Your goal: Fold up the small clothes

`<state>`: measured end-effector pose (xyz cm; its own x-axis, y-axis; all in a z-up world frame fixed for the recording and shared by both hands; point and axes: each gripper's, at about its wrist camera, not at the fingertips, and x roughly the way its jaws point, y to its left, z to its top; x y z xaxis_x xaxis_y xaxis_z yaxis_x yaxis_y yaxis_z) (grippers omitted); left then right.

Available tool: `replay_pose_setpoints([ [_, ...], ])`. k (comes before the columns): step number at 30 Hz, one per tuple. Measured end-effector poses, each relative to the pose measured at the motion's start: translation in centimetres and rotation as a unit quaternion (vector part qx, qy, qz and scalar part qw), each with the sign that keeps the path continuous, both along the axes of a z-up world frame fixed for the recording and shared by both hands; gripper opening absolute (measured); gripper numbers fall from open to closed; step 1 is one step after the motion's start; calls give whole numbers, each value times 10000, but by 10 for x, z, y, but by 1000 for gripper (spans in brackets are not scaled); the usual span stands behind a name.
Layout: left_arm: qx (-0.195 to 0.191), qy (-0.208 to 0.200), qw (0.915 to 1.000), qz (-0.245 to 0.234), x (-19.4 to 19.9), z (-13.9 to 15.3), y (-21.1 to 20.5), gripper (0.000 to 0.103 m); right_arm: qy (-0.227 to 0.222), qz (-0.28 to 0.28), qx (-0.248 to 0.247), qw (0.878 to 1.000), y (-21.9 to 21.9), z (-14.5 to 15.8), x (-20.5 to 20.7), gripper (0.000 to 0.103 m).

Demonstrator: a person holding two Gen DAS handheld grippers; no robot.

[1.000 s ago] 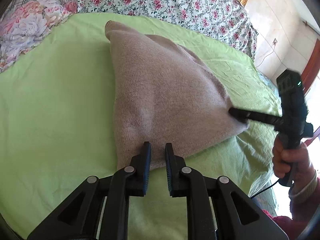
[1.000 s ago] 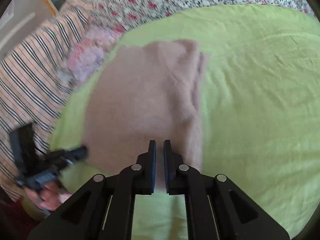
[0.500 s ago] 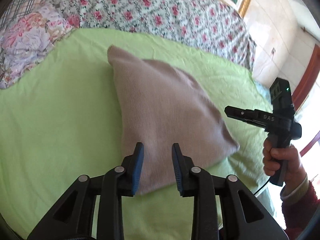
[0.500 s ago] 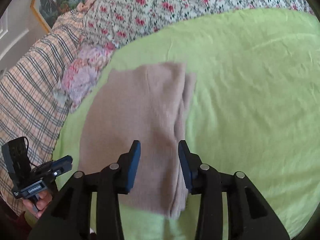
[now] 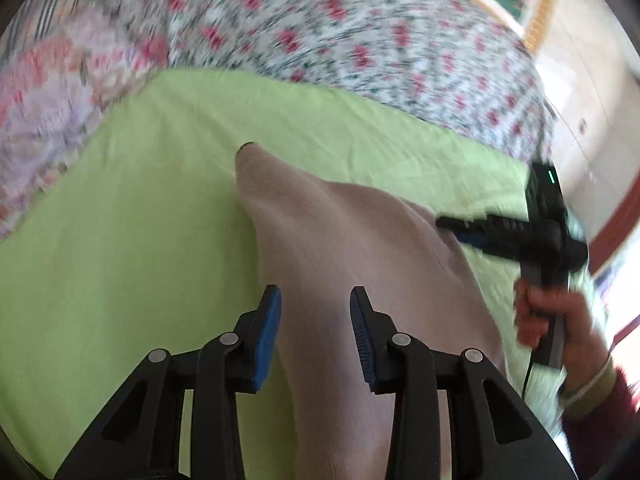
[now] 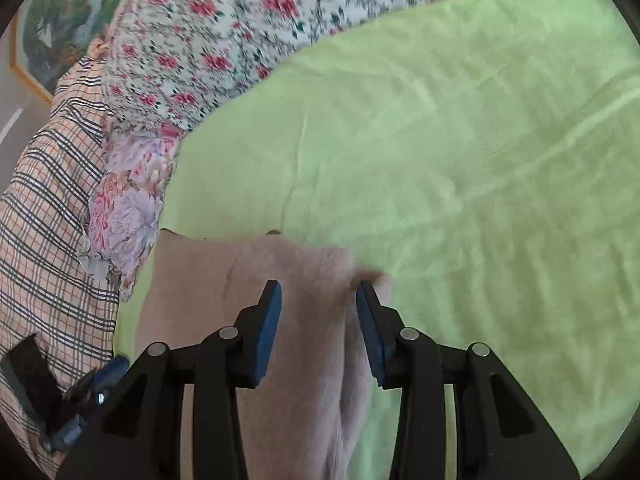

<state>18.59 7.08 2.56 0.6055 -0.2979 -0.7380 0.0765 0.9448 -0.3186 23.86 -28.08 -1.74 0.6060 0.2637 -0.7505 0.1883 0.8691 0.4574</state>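
Garment: a beige knitted piece (image 5: 352, 272), folded, lies flat on the green sheet (image 5: 120, 280); in the right wrist view the same knit (image 6: 248, 280) lies near the sheet's left edge.
Left gripper (image 5: 316, 320): jaws are opening, with a clear gap between the 2 blue pads; it is above the knit, nothing pinched.
Right gripper (image 6: 318, 316): jaws parted about as wide, holding nothing; the folded edge of the knit lies below its right finger.
Right gripper, seen from the left (image 5: 472, 232): tips at the knit's right border; contact cannot be told through the blur.
Hand (image 5: 552, 316): grips that tool's handle, red sleeve behind.
Surroundings: floral bedspread (image 6: 208, 40), plaid cloth (image 6: 44, 208).
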Motion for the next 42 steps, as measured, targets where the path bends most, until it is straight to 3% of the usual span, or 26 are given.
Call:
replay_pose_setpoints([
  [3,-96,392,9989,227,37,-17,8,43,-136,124,-290,9994,7,6,3,8],
  [4,-38,449,9986,292,44,-21,9,43,-275,106,-411,9987,9,12,-1,8],
  [7,278,629,9966,461,62,-34,10,43,-176,43,-768,9969,8,7,3,8],
  [11,266,812,9945,601,73,-52,17,43,110,-20,-592,9982,3,-15,8,10],
  [13,170,762,9948,649,70,-50,22,43,44,-159,-515,9985,0,-7,1,20],
  [17,53,560,9955,764,52,-33,30,40,-251,-403,-506,9976,-2,18,-32,29],
  [25,-56,277,9972,694,-18,-7,22,40,-649,-372,-163,9971,24,44,-114,37],
  [33,-206,169,9982,541,-89,3,4,43,-574,-57,-208,9981,62,37,-172,38],
  [42,126,213,9989,399,-150,-7,-15,53,-503,-56,-305,9983,75,24,-214,38],
])
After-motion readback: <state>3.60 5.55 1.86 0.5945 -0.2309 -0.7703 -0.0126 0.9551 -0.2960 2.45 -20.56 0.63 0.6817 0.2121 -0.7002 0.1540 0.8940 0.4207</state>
